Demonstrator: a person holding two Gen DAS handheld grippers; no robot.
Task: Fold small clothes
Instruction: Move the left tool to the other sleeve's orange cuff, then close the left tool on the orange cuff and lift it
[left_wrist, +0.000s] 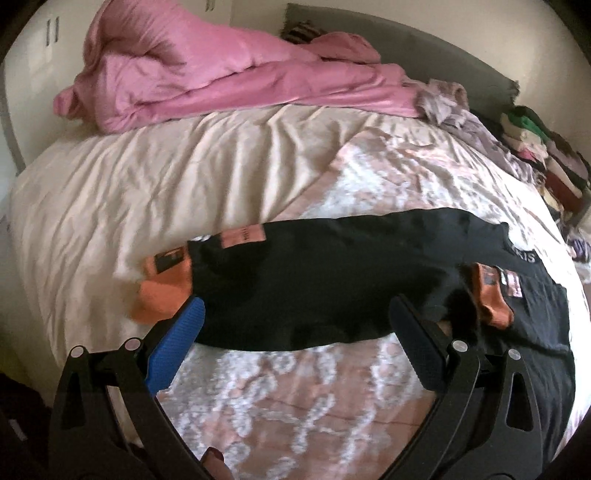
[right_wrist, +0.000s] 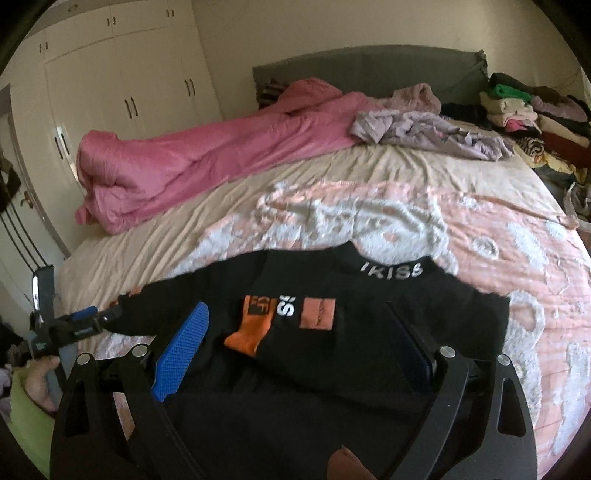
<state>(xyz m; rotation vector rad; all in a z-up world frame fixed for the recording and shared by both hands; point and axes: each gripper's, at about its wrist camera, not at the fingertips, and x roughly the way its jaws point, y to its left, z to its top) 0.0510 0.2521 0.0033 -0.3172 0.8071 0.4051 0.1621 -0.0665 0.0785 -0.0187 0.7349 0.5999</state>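
Observation:
A small black garment (left_wrist: 314, 280) with orange cuffs, orange patches and a collar with white letters lies on the pink patterned blanket (left_wrist: 295, 398) on the bed. My left gripper (left_wrist: 295, 325) is open, its fingers spread at the garment's near edge, holding nothing. In the right wrist view the same black garment (right_wrist: 369, 332) lies with an orange-cuffed sleeve (right_wrist: 247, 332) folded across its front. My right gripper (right_wrist: 299, 332) is open above the garment, one finger on each side of the folded sleeve. The left gripper (right_wrist: 88, 321) shows at the garment's left edge.
A rumpled pink duvet (left_wrist: 207, 81) lies across the far side of the bed. A lilac cloth heap (right_wrist: 424, 129) sits near the grey headboard (right_wrist: 369, 70). Stacks of folded clothes (right_wrist: 535, 118) stand at the far right. White wardrobes (right_wrist: 122, 74) line the left wall.

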